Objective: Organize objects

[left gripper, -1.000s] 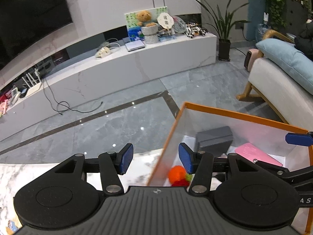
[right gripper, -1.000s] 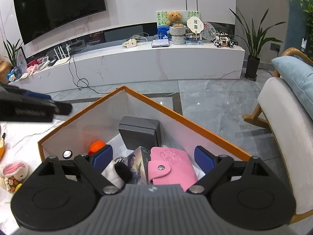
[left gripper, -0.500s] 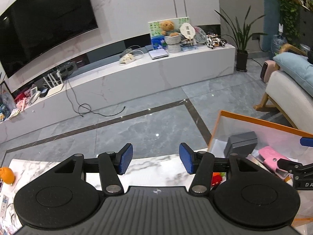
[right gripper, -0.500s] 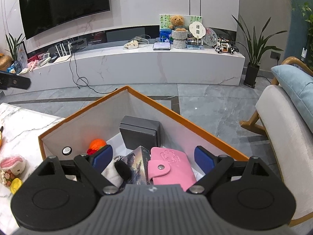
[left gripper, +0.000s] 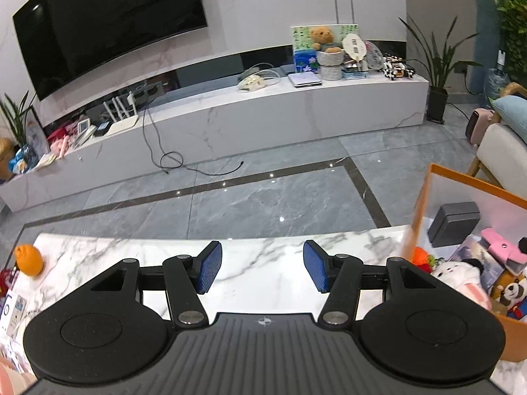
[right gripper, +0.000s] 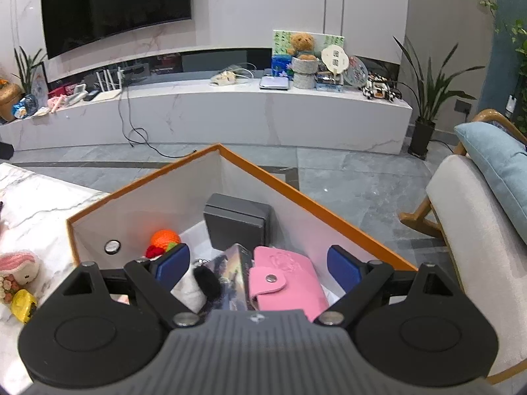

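Note:
An orange-rimmed white box (right gripper: 138, 210) stands on the marble table (left gripper: 263, 263); it also shows at the right of the left wrist view (left gripper: 425, 194). Inside lie a grey case (right gripper: 237, 223), a pink wallet (right gripper: 283, 276), a picture book (right gripper: 230, 273), an orange knitted toy (right gripper: 164, 238) and a white plush (left gripper: 454, 271). My right gripper (right gripper: 257, 266) is open and empty above the box's contents. My left gripper (left gripper: 262, 271) is open and empty over bare marble, left of the box.
An orange fruit (left gripper: 29, 259) sits at the table's far left. A pink knitted toy (right gripper: 19, 265) and a yellow item (right gripper: 23, 301) lie left of the box. An armchair (right gripper: 477, 230) stands to the right, and a TV bench (right gripper: 230, 112) beyond the floor.
My left gripper has swung left, away from the box and out over the table. My right gripper has stayed over the box, open.

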Tool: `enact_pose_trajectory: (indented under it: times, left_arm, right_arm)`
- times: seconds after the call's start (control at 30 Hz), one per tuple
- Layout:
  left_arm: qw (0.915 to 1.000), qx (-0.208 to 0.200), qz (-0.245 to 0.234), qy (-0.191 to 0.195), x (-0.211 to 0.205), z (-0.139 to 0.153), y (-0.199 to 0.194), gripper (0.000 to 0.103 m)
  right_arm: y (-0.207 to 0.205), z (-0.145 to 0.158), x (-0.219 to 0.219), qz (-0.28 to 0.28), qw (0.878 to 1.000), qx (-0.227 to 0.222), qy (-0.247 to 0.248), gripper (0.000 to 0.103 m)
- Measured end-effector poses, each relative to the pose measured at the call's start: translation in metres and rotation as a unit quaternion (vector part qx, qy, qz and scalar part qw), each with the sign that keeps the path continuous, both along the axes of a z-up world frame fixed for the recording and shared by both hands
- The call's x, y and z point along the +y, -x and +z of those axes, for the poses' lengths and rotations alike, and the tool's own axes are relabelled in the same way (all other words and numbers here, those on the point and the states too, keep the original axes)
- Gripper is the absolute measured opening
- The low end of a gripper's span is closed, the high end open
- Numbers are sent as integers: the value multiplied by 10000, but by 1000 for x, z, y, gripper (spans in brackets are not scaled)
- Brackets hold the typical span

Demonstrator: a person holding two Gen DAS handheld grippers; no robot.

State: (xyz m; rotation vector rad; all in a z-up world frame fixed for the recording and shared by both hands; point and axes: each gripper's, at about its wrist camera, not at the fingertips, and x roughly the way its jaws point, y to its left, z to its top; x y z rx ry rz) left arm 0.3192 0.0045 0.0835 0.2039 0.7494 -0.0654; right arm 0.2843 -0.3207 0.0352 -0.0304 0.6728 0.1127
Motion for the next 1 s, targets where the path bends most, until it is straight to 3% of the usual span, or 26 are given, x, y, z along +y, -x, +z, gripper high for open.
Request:
enact_pose_trajectory:
  times: [0.2, 0.37, 0.53, 0.7, 1.0]
  left_arm:
    - [10000, -23, 40, 60, 23, -8, 9, 64]
    - [9993, -82, 25, 364, 42, -16, 18, 66]
    - [9988, -10, 10, 489, 58, -32, 24, 67]
    - [9964, -54, 88, 847, 78, -54, 39, 69]
    - [9963, 43, -393, 762, 81, -89, 61, 75]
  right_arm:
    - [14, 11, 18, 366, 9981, -483, 62, 90]
    - [30, 14, 39, 780, 9922, -941, 246, 90]
    - [46, 11, 58, 1195, 9857, -1133, 347, 90]
    - [56, 7, 75, 1423, 9812, -1217, 472, 90]
    - [75, -3, 105, 1936, 9705, -1357, 475, 90]
